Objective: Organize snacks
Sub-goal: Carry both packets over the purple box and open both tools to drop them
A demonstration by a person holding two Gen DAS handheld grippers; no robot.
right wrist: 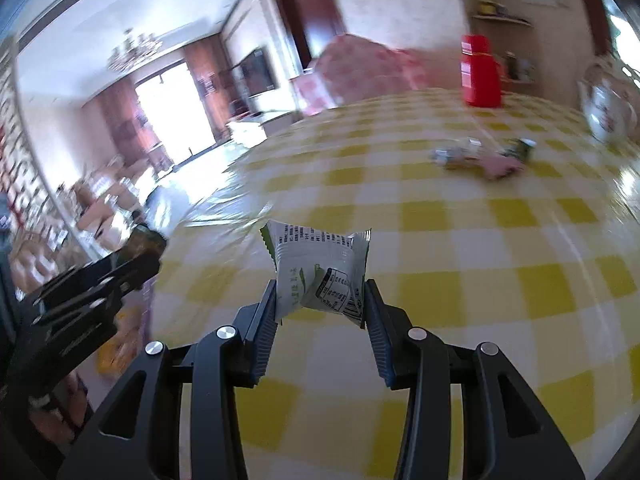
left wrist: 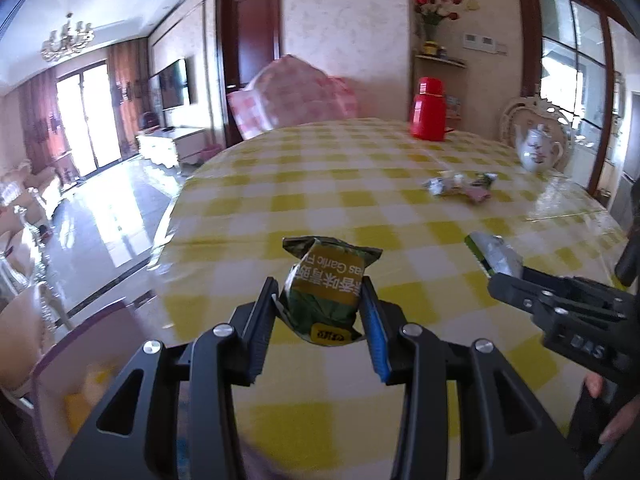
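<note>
Transport step: left gripper clamps the green snack packet, right gripper clamps the white snack packet, both above the table; next, a drop-off spot.

The tablecloth is yellow-and-white check. One snack packet is dark green with an olive label (white lettering), the other packet white with green. The flask is red, the blurred cushion seemingly pink gingham.
</note>
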